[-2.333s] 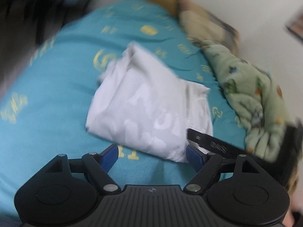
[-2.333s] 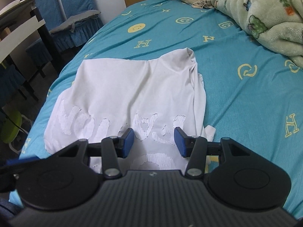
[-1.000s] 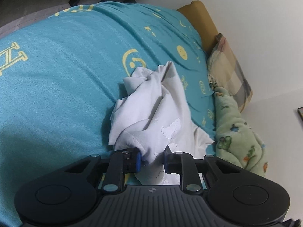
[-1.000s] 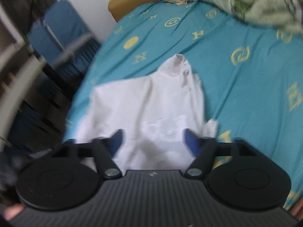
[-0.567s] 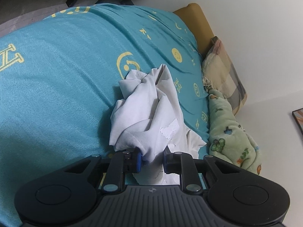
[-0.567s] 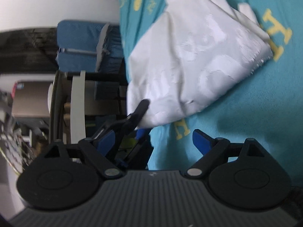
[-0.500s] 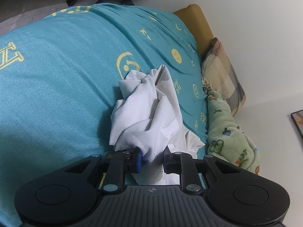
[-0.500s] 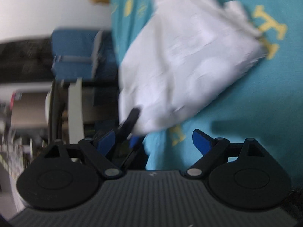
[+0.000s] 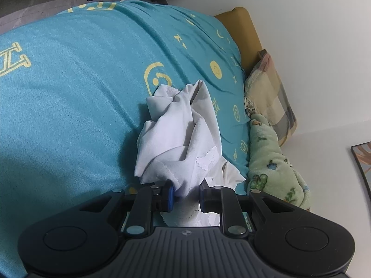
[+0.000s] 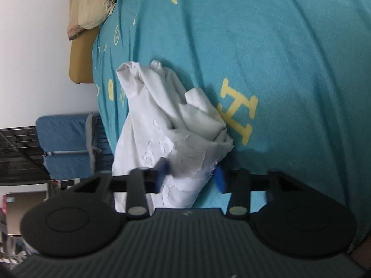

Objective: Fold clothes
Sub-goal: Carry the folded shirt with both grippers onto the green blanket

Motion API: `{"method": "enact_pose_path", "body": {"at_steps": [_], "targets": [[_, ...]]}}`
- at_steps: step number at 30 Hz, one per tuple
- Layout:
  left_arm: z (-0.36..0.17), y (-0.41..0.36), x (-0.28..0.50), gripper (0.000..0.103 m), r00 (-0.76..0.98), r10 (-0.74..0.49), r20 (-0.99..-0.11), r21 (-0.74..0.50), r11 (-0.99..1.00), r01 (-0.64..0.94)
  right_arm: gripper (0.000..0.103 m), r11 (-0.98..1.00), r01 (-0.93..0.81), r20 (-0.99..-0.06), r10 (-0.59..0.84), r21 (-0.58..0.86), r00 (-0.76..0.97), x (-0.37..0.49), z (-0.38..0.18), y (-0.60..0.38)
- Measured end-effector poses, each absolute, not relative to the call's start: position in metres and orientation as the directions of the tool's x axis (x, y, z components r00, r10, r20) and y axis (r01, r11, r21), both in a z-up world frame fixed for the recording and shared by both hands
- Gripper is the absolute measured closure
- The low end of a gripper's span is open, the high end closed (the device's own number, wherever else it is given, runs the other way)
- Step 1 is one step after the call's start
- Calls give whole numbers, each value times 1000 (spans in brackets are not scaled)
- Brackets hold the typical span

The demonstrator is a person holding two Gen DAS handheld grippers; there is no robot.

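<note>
A white T-shirt with a cracked white print hangs bunched above the teal bedsheet. My left gripper is shut on the shirt's lower edge, cloth pinched between the blue pads. In the right wrist view the same shirt hangs crumpled. My right gripper has its blue pads on either side of the shirt's edge, jaws blurred and partly closed around the cloth.
A green patterned blanket and a plaid pillow lie along the wall side of the bed. A tan headboard stands at the far end. Blue chairs stand beside the bed.
The left gripper keeps its hold on the lifted shirt, nearly still. The right gripper has moved in from open beside the shirt, and its jaws have narrowed around the shirt's edge.
</note>
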State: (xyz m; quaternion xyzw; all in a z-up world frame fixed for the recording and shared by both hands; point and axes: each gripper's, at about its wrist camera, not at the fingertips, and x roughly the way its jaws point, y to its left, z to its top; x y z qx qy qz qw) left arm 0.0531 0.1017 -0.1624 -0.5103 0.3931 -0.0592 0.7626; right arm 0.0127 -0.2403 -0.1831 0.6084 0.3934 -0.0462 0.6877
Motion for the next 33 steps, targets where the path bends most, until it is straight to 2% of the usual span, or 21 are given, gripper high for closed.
{"method": "enact_pose_path", "body": {"at_steps": [2,5,9,20,26,33], "targets": [[-159,101,50,82,691,-488,-533,-826,477,-301,81,284,521,-593,401,805,698,11,-179,-242],[-152,101,44,83,702,-486,-521,-829,483,-281,86,352,467,-579,373,811,725,8,-164,-242],[-134,101,30,84,716,-480,-507,-829,498,-254,87,466,374,-554,347,802,757,2,-137,-239],[-54,69,-7,84,718,-560,-412,-865,488,-116,87,450,224,-392,323,864,861,-49,-69,-276],[-16,1,8,83,653,-633,-416,-851,525,-33,87,460,177,-331,278,870,902,-78,-34,-331],[37,-129,77,83,550,-704,-450,-800,592,103,87,511,207,-331,163,834,930,-73,8,-438]]}}
